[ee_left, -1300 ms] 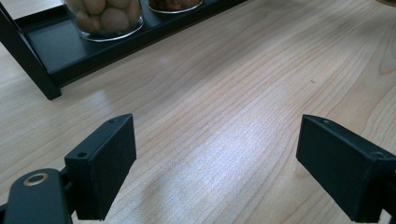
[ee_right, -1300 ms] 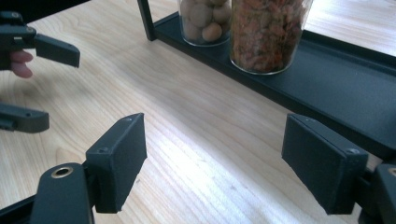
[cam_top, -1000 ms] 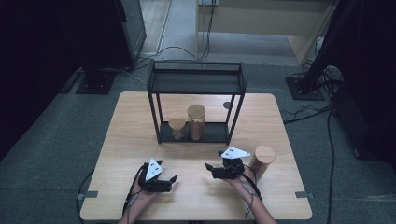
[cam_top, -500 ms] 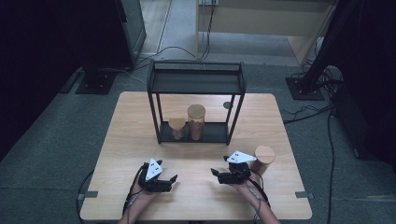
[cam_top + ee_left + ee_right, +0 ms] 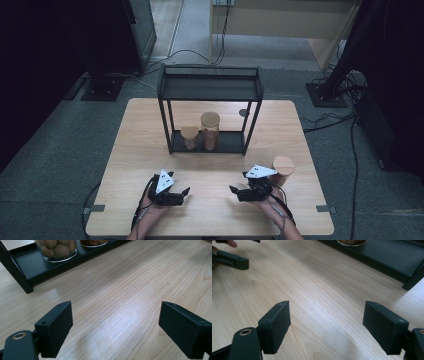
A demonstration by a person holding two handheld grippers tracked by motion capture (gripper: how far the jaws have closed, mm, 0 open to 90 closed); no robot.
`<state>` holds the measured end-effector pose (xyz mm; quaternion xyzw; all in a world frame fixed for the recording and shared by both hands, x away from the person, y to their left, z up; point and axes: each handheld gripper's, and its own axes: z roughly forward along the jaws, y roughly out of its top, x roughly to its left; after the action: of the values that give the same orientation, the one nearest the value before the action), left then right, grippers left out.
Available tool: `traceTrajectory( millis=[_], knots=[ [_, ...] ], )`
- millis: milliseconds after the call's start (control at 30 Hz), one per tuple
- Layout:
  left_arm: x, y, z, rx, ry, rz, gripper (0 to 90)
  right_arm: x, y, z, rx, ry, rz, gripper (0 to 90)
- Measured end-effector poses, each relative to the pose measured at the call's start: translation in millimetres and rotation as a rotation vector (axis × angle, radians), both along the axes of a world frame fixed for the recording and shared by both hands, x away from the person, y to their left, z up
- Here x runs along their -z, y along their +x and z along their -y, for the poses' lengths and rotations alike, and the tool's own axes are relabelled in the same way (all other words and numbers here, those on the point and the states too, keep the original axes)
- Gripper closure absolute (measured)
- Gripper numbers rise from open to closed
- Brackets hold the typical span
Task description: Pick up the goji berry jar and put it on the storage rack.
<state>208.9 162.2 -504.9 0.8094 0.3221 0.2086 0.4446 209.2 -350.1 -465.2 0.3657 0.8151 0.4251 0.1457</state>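
A black wire rack (image 5: 210, 85) stands at the table's middle, with a short jar (image 5: 189, 137) and a taller jar (image 5: 210, 130) on its lower shelf, both with wooden lids. A third lidded jar (image 5: 283, 170) stands on the table just right of my right gripper (image 5: 234, 190). My left gripper (image 5: 186, 192) lies near the front edge and points right; the right one points left toward it. Both are open over bare wood, as the left gripper (image 5: 115, 312) and the right gripper (image 5: 327, 312) show in their own views. A jar of round nuts (image 5: 56, 248) sits on the shelf ahead.
The wooden table (image 5: 150, 130) has bare wood to the left of the rack and between the two grippers. The rack's black shelf (image 5: 387, 255) crosses the top of the right gripper view. Cables trail on the grey floor around the table.
My right gripper has drawn back slightly toward the table's near edge. The left gripper has stayed put, and both stay open.
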Motion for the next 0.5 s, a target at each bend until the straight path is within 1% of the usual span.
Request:
traceTrajectory(
  millis=[233, 467, 500],
  knots=[
    [0.1, 0.0, -0.2, 0.000, -0.001, 0.001, 11.9, -2.9, -3.0, 4.1, -0.002, -0.013, -0.024, 21.7],
    [-0.1, 0.1, 0.2, 0.000, 0.002, 0.000, 12.0, -4.1, -11.1, 10.3, -0.001, -0.019, -0.030, 21.9],
    [-0.1, 0.1, 0.2, 0.001, 0.002, 0.001, 11.9, -4.2, -13.2, 10.9, 0.001, -0.022, -0.024, 22.1]
  ],
)
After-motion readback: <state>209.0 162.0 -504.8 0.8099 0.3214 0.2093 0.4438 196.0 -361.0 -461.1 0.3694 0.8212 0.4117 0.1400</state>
